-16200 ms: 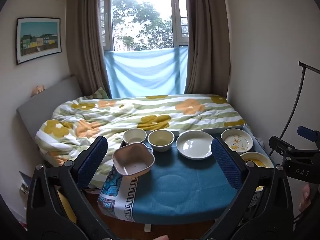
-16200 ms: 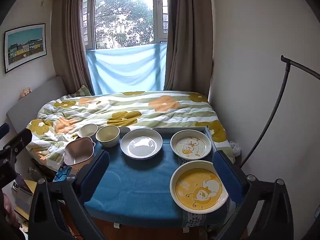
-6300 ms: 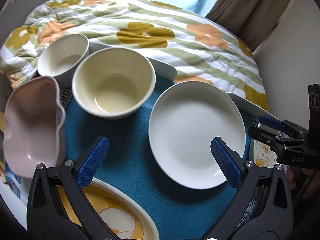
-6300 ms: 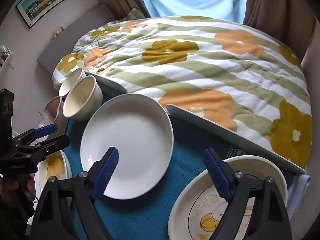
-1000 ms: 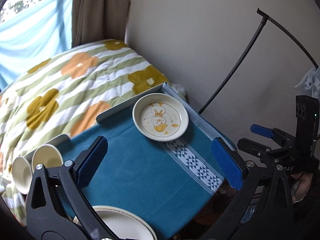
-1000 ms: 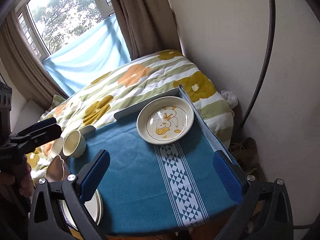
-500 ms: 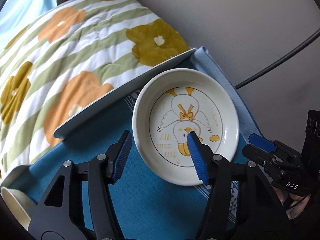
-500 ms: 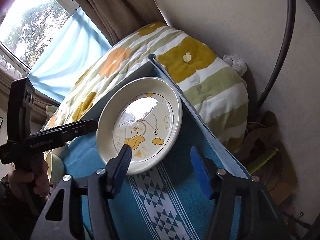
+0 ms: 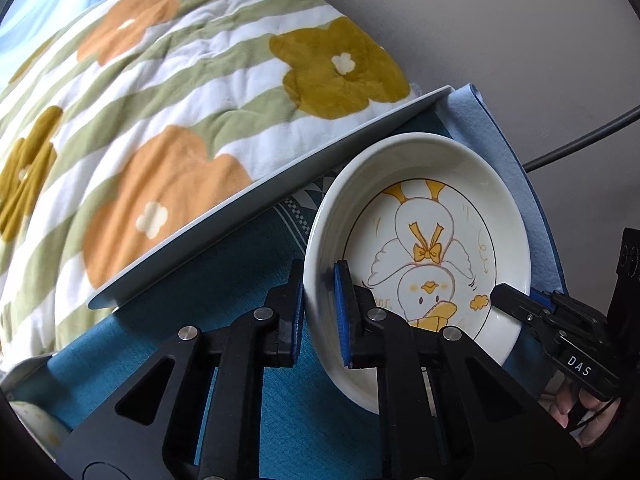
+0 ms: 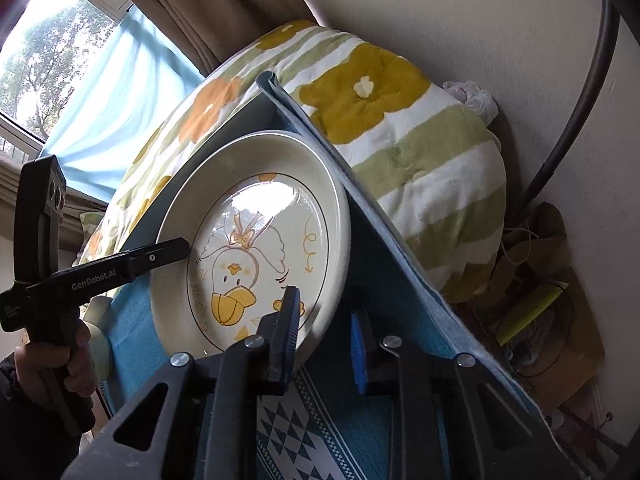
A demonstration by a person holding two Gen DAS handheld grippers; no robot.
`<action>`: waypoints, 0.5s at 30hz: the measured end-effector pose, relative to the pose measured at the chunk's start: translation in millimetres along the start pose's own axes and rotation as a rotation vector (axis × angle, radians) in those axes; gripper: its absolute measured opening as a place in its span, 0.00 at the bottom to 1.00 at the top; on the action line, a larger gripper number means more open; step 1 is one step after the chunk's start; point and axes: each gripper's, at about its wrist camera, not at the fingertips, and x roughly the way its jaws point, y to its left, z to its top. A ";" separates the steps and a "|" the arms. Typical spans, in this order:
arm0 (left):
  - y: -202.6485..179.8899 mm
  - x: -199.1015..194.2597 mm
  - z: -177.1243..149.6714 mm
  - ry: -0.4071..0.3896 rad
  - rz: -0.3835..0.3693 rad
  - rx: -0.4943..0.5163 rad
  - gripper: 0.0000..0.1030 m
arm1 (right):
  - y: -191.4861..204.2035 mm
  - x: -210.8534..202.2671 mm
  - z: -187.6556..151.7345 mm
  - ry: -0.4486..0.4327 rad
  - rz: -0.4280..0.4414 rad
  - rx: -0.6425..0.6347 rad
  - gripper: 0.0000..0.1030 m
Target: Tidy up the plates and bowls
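A bedside table w/ a teal cloth (image 9: 248, 264), pushed up against a bed under a green-striped floral quilt (image 9: 168, 92), beige wall at right. My left gripper (image 9: 318, 308) is nearly closed on the near-left rim of the duck plate (image 9: 436, 248): one blue pad outside the wall, the other inside, both tight to the ceramic. My right gripper (image 10: 324, 330) straddles the plate's (image 10: 256, 240) opposite edge, one blue finger (image 10: 290, 316) over the face by the printed duck, the other below the rim on the cloth (image 10: 392, 312) side; a gap still shows btw the pads, so that side is partly open, and I can't tell if it touches. The plate sits at the table's far right corner, just beside the raised pale-blue edge (image 9: 504, 148), tilted off the cloth. A white tray rim (image 9: 256, 200) runs along the quilt side. Left view, low corner: part of a cream bowl (image 9: 36, 420). Right view: curtains (image 10: 224, 8) and a window (image 10: 44, 48) beyond the bed; clutter on the floor (image 10: 540, 320) by the wall.
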 end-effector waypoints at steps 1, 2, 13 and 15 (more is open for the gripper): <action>0.6 -0.4 0.1 0.000 0.006 0.005 0.12 | 1.1 1.5 1.1 0.001 0.003 -0.005 0.16; 1.1 -0.3 0.2 -0.002 0.011 0.009 0.12 | 3.3 0.5 0.6 0.000 -0.004 -0.008 0.16; -10.6 -29.8 -9.4 -0.058 0.046 0.016 0.11 | 10.1 -16.2 5.7 -0.028 0.003 -0.065 0.16; -12.3 -44.8 -14.5 -0.081 0.046 0.007 0.11 | 16.2 -25.3 6.1 -0.038 0.006 -0.091 0.16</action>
